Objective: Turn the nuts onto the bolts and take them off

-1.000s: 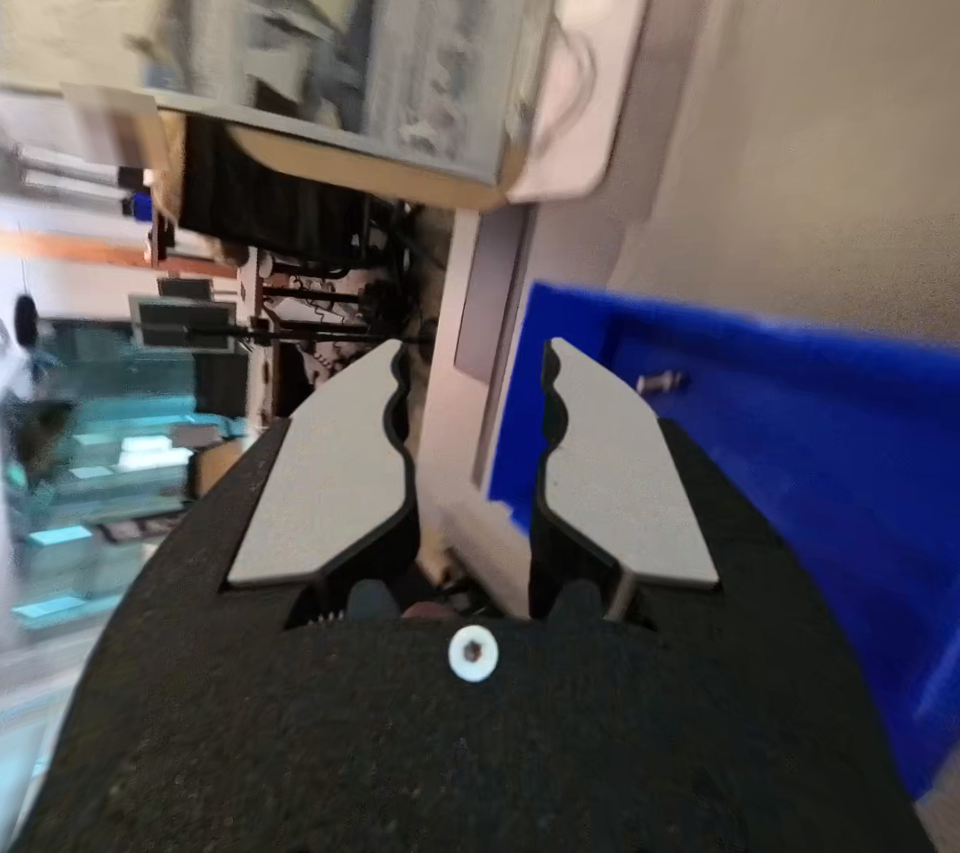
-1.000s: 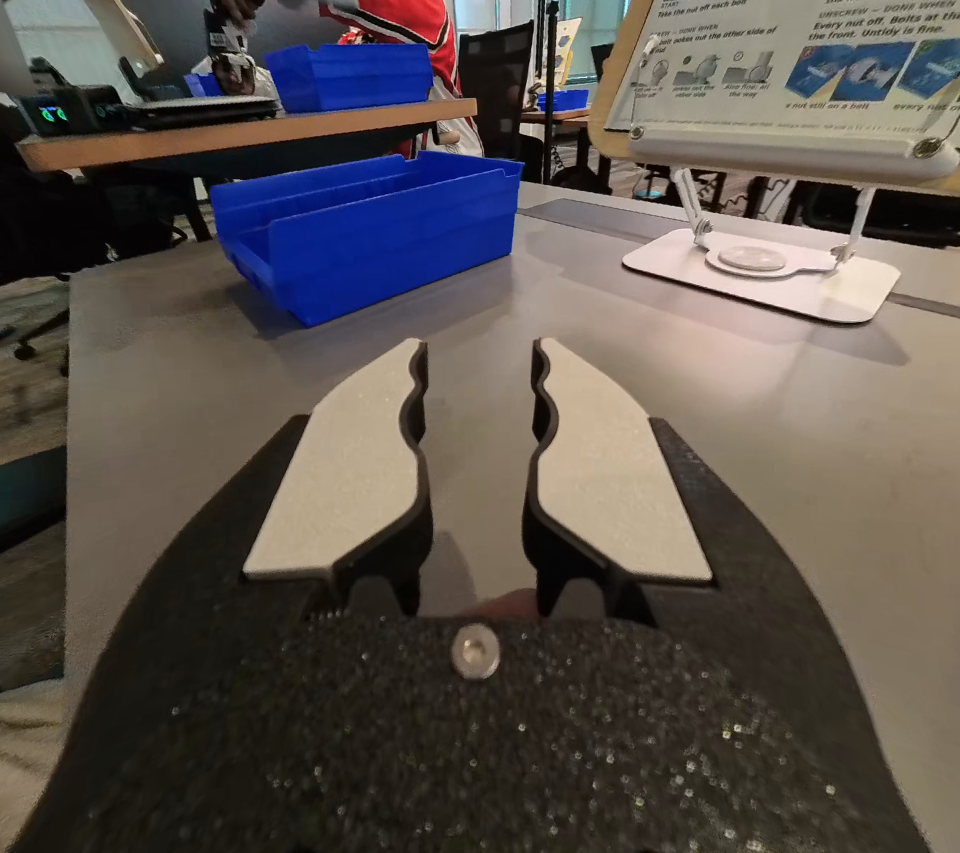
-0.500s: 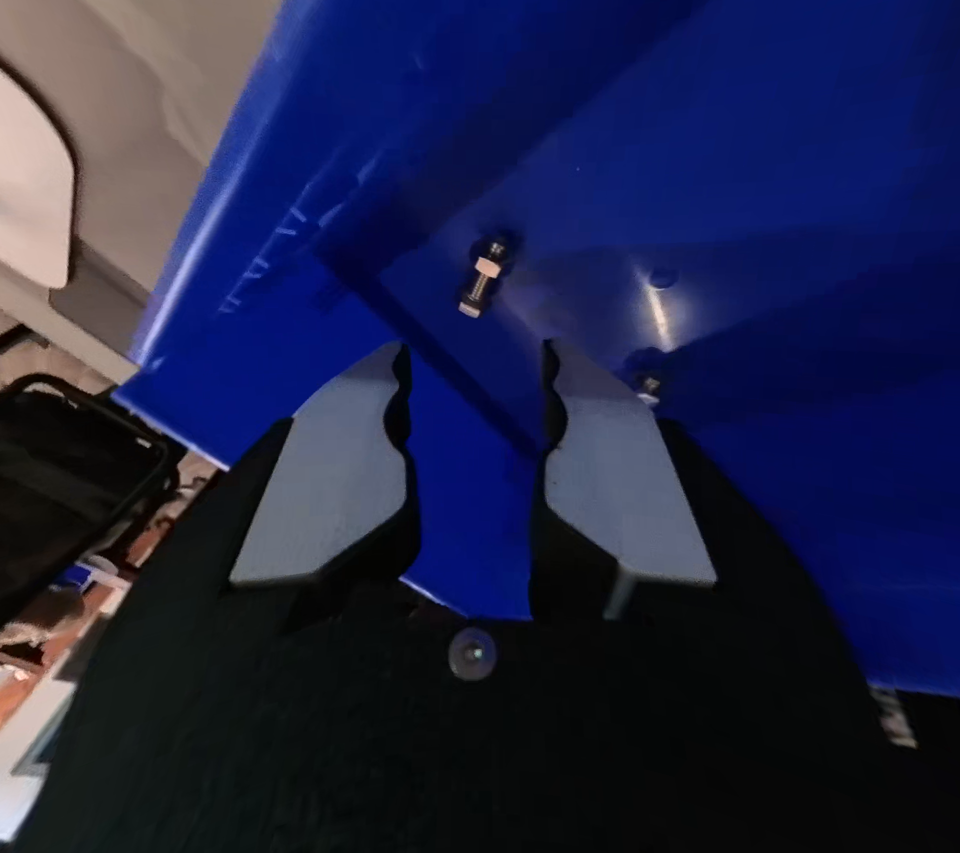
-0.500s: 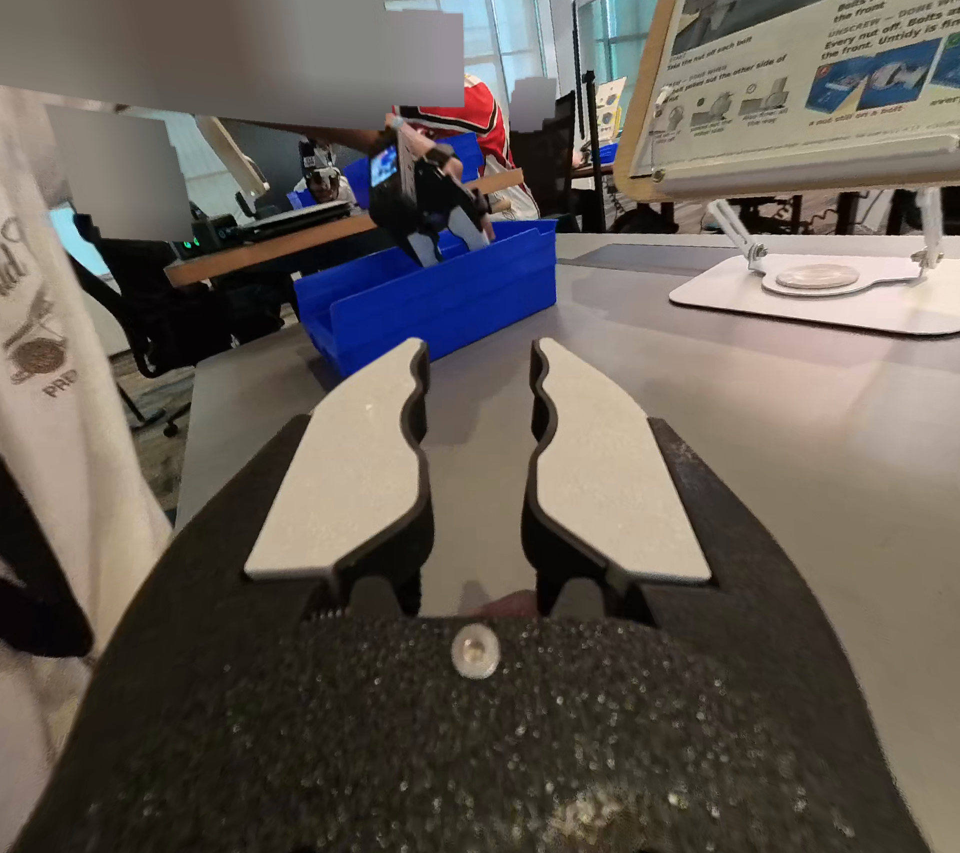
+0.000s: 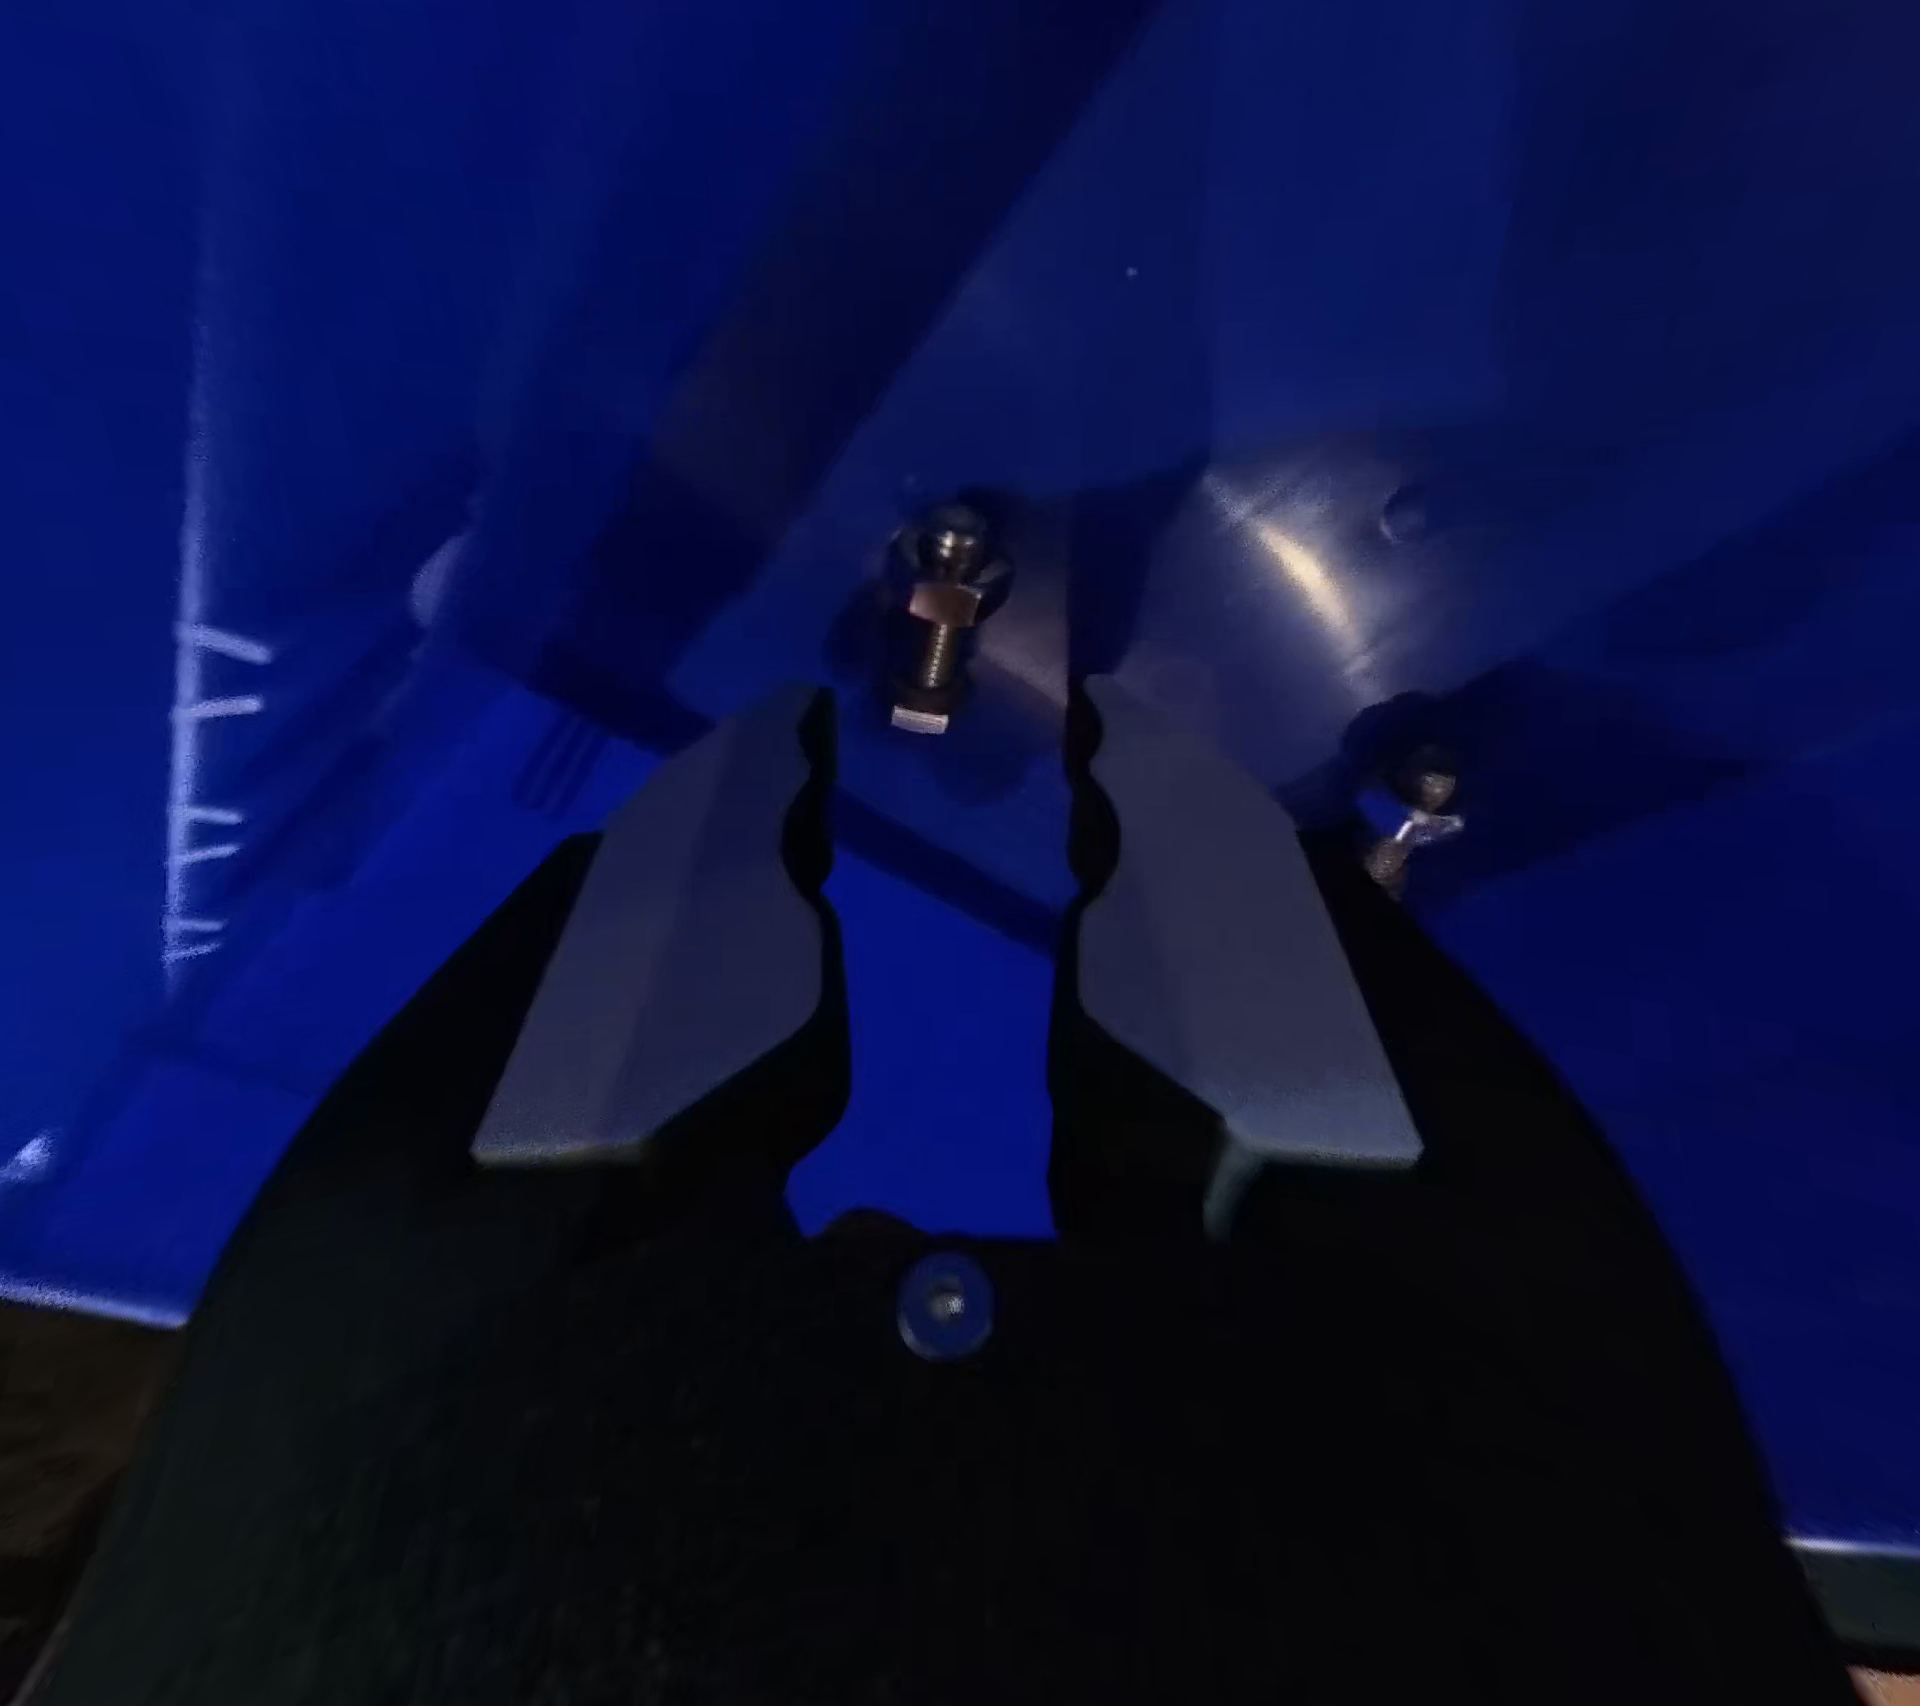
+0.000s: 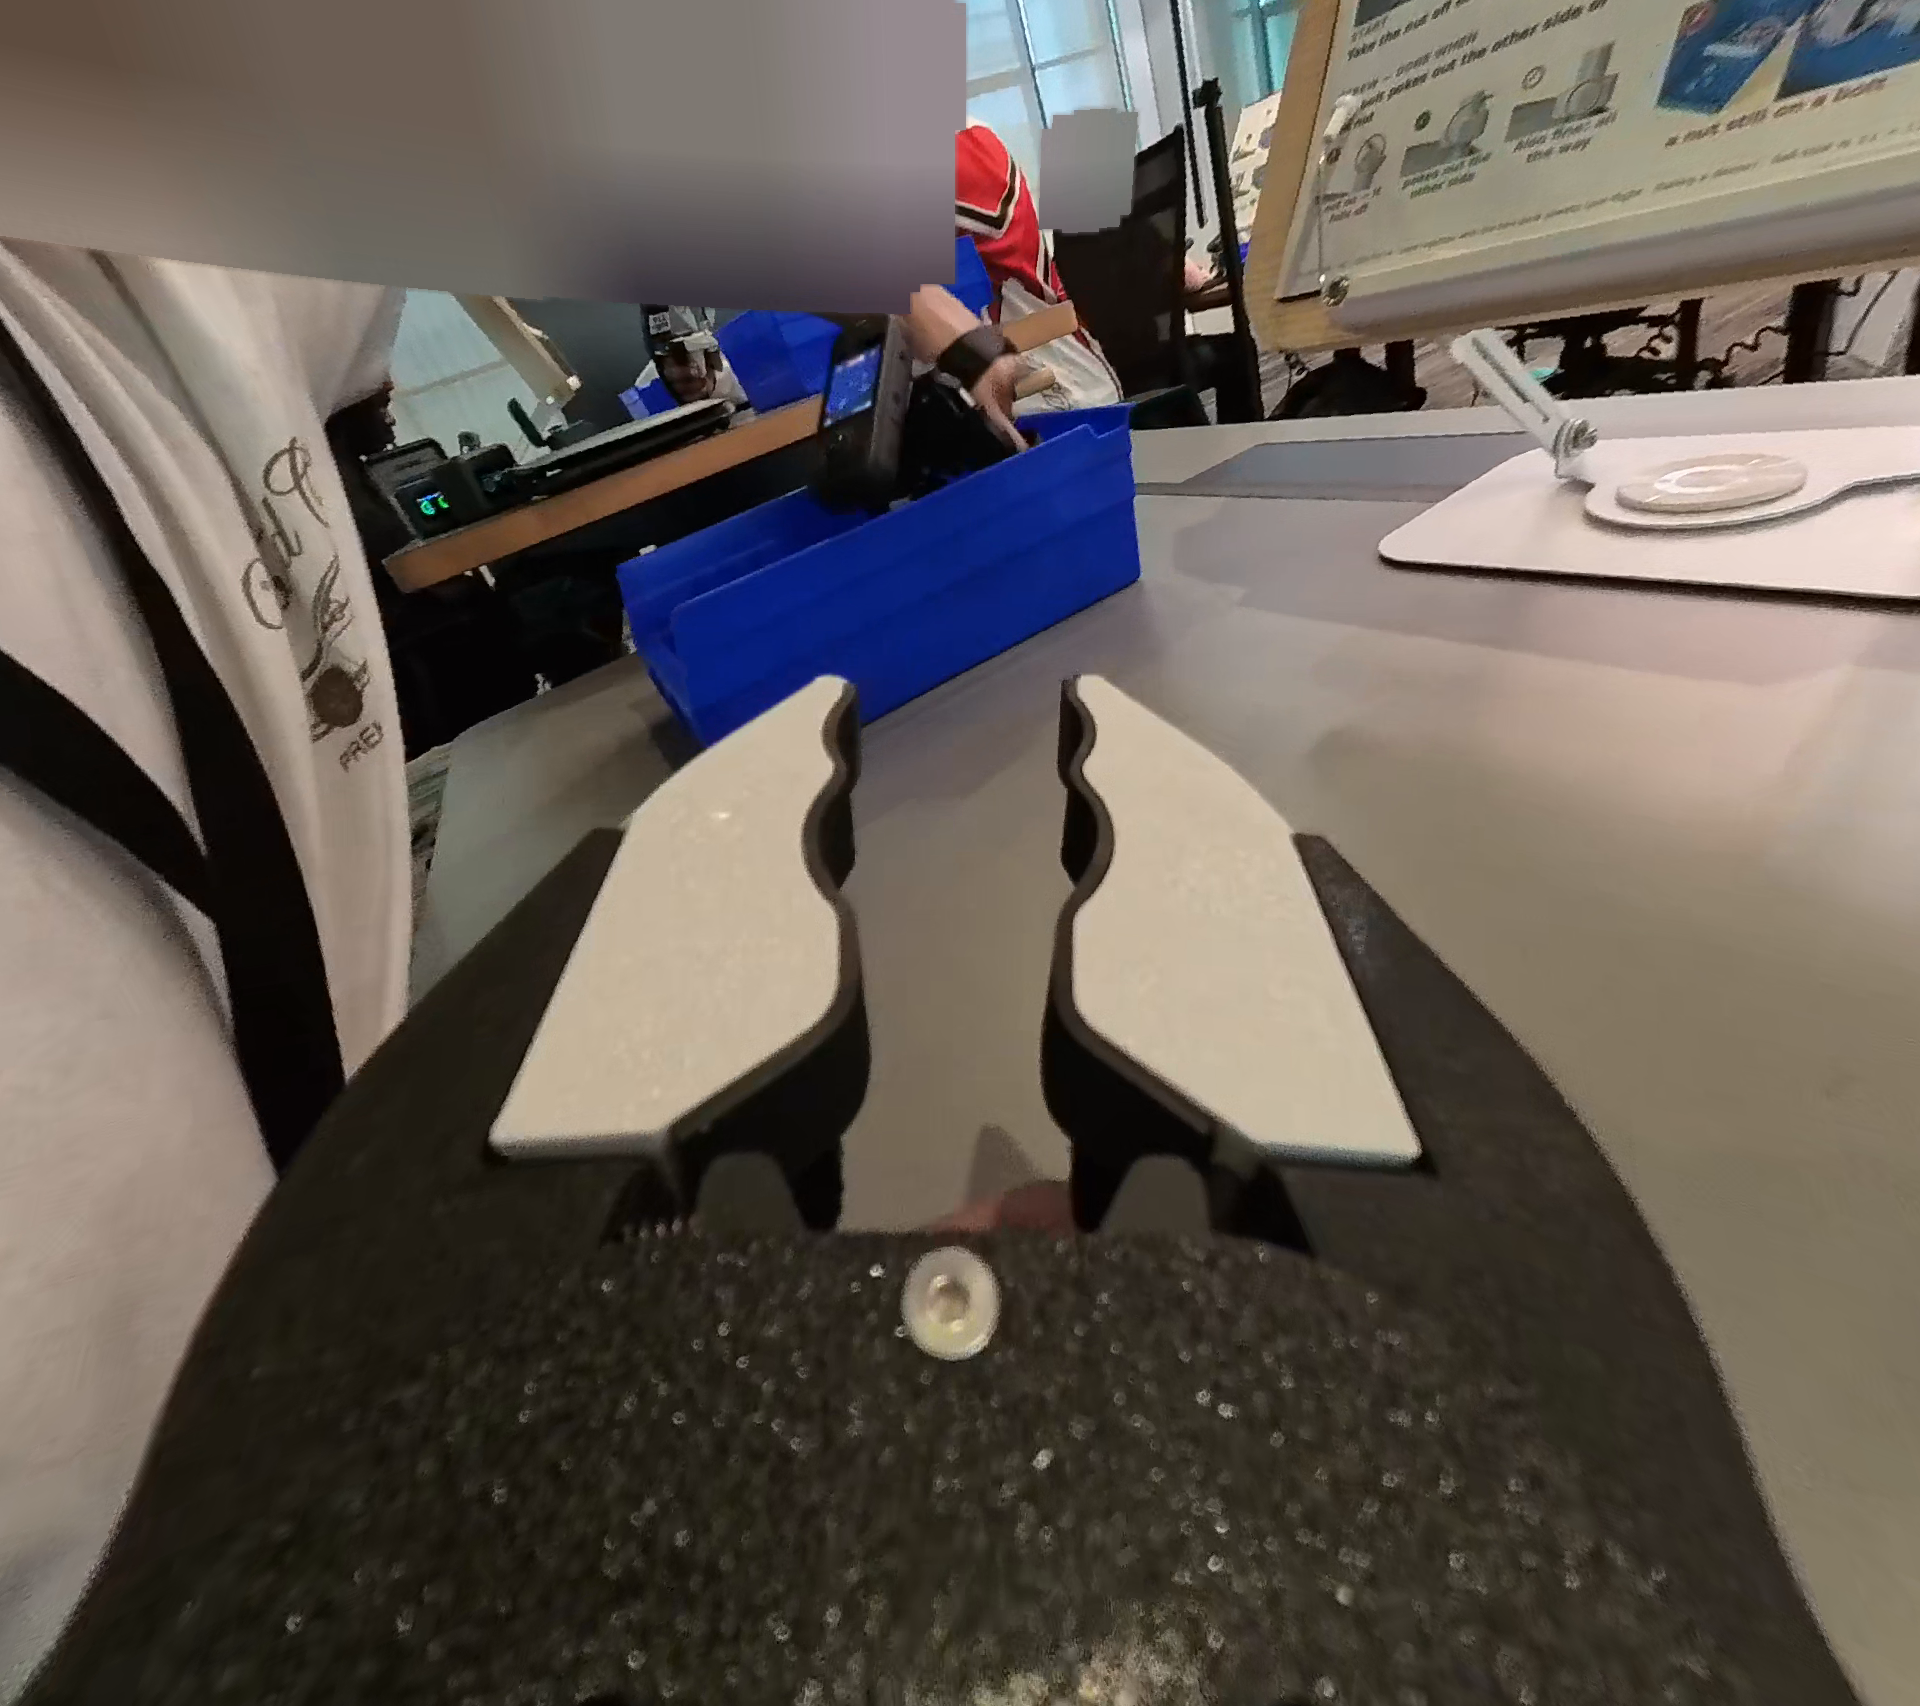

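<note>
Blue plastic bin (image 5: pixel 1455 202) holds the steel bolt with its hex nut (image 5: pixel 940 607) just ahead of the left gripper (image 5: pixel 940 711), fingers spread and empty, so closing on it seems next; the right gripper (image 6: pixel 956 700), equally released, waits above the desk (image 6: pixel 1455 773).

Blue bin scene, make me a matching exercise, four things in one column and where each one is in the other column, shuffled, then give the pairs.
Things
1. left hand-held gripper
2. right hand-held gripper
3. bolt with a nut
4. blue bin

Places
A. standing on the grey table
B. open, reaching down into the bin
C. open, low over the table, outside the bin
D. inside the bin, just past the left fingertips

Pairs: 1-B, 2-C, 3-D, 4-A
</note>
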